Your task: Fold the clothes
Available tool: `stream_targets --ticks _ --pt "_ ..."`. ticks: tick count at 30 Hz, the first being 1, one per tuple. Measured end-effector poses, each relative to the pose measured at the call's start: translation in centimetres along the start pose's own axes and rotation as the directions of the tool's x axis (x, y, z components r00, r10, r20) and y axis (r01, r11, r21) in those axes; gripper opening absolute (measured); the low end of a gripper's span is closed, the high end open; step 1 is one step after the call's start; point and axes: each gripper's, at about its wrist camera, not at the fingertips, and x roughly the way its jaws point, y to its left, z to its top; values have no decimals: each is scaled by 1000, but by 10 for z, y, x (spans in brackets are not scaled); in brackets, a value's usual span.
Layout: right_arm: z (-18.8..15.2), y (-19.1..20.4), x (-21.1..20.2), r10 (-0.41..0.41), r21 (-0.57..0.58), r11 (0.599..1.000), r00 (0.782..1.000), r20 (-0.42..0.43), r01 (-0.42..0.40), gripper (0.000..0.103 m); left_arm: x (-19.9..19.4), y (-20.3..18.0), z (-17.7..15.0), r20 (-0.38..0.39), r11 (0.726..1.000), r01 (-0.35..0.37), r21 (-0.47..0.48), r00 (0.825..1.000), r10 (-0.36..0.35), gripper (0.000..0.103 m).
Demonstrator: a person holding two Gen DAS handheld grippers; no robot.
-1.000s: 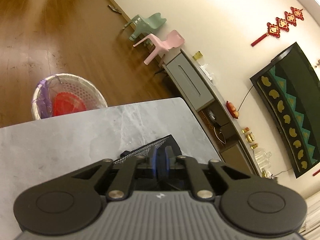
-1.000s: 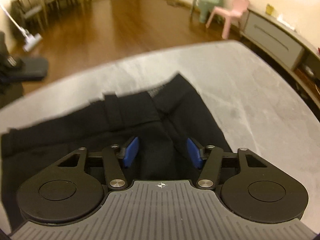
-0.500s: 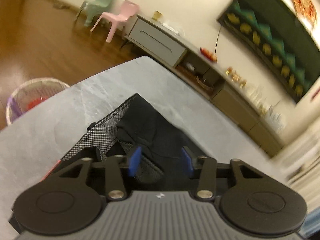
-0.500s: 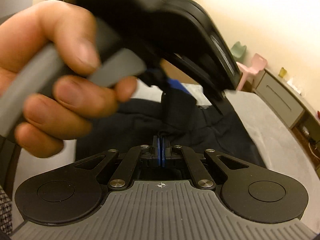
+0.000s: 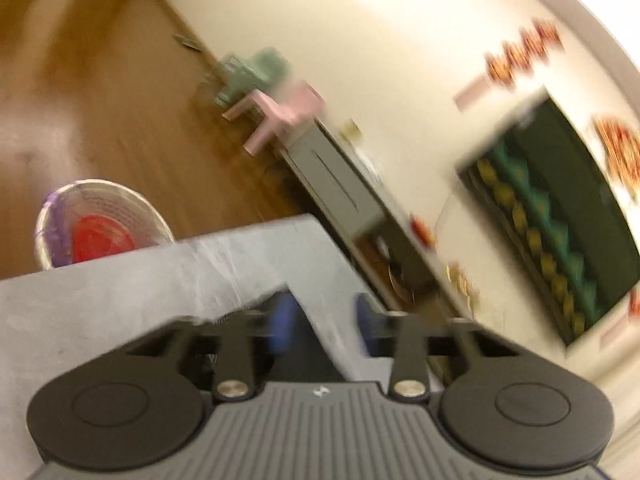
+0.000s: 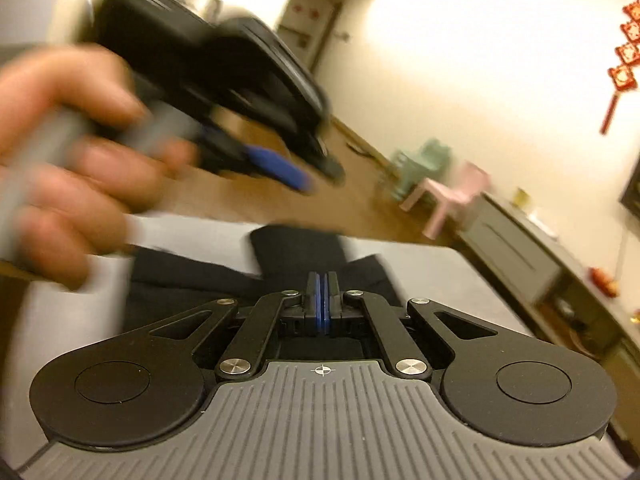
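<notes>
While the right tool (image 6: 323, 300) has its blue pads pressed together, whether cloth is pinched between them cannot be told, though the black garment (image 6: 296, 256) lies on the grey bench (image 6: 432, 268) directly beyond its tip, toward twelve o'clock. At ten o'clock in the right wrist view, a blurred hand (image 6: 60, 168) grips the left tool (image 6: 280, 168), which hangs above the bench. Its jaws have just been opening and now stand spread; in its own blurred view a dark wedge of the garment (image 5: 308, 344) shows between the blue pads (image 5: 282, 320) of that tool (image 5: 323, 320), apart from them. A basket (image 5: 52, 224) stands on the floor at ten o'clock.
</notes>
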Motion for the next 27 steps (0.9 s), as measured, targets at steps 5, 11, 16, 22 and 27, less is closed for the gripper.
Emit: stream_targets --ticks 5,11,16,22,27 --pt "10 -71 92 -28 106 993 992 -127 41 0 22 -3 -3 -75 999 8 50 997 -4 46" --pt "-5 -133 111 97 335 942 975 -201 -24 34 37 -10 -12 -131 978 -104 181 983 129 46" --pt "-30 -93 59 300 285 923 947 -110 -259 74 32 8 -2 -150 998 -66 -6 987 65 47" --pt "-32 -37 64 239 163 963 961 -138 -216 70 20 11 -3 -122 993 -115 -18 986 112 47" --pt "-5 -41 92 324 261 919 943 -78 -294 70 22 15 2 -120 993 -112 -37 987 107 47"
